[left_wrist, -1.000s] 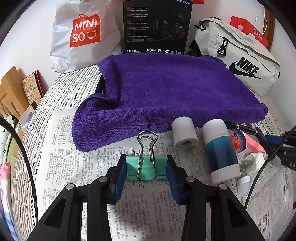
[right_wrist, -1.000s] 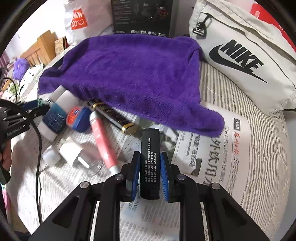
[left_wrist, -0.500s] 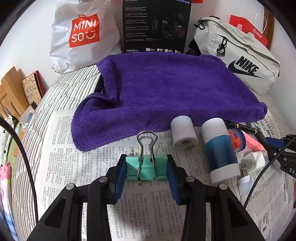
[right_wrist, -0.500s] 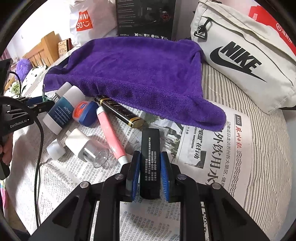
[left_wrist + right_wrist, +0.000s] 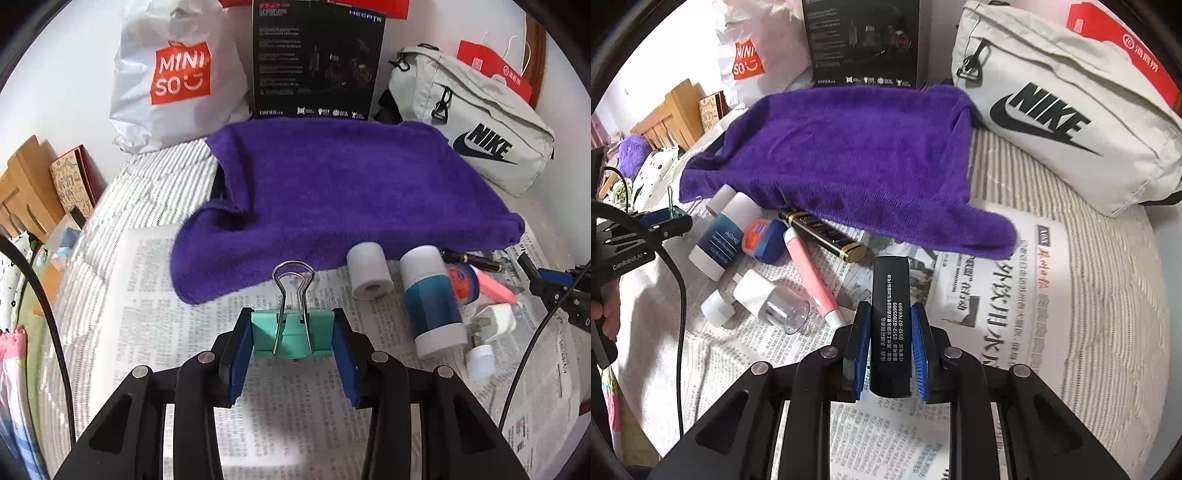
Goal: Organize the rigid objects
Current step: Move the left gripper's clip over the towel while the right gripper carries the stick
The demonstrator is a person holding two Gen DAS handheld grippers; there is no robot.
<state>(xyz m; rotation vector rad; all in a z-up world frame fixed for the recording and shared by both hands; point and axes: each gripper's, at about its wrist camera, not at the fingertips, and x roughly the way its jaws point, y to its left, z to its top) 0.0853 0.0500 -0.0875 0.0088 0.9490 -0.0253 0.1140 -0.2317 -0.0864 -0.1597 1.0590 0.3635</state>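
Both grippers are loaded, so the step in hand looks like carrying each item to a spot on the newspaper (image 5: 155, 332) and setting it down tidily. The left gripper (image 5: 292, 338) is clamped across the body of a teal binder clip (image 5: 291, 334), its wire handles standing up toward the purple towel (image 5: 351, 192). The right gripper (image 5: 890, 341) is closed narrowly on a black lighter (image 5: 890, 325), held lengthwise between the blue pads.

To do this well, lower each piece until it rests on the paper before releasing, and keep clear of the loose cluster beside the towel: blue-and-white bottle (image 5: 718, 236), pink tube (image 5: 810, 273), black-and-gold pen (image 5: 823, 234).

Both grippers tilt steeply downward above the bed, the left one visible at the edge of the right wrist view.
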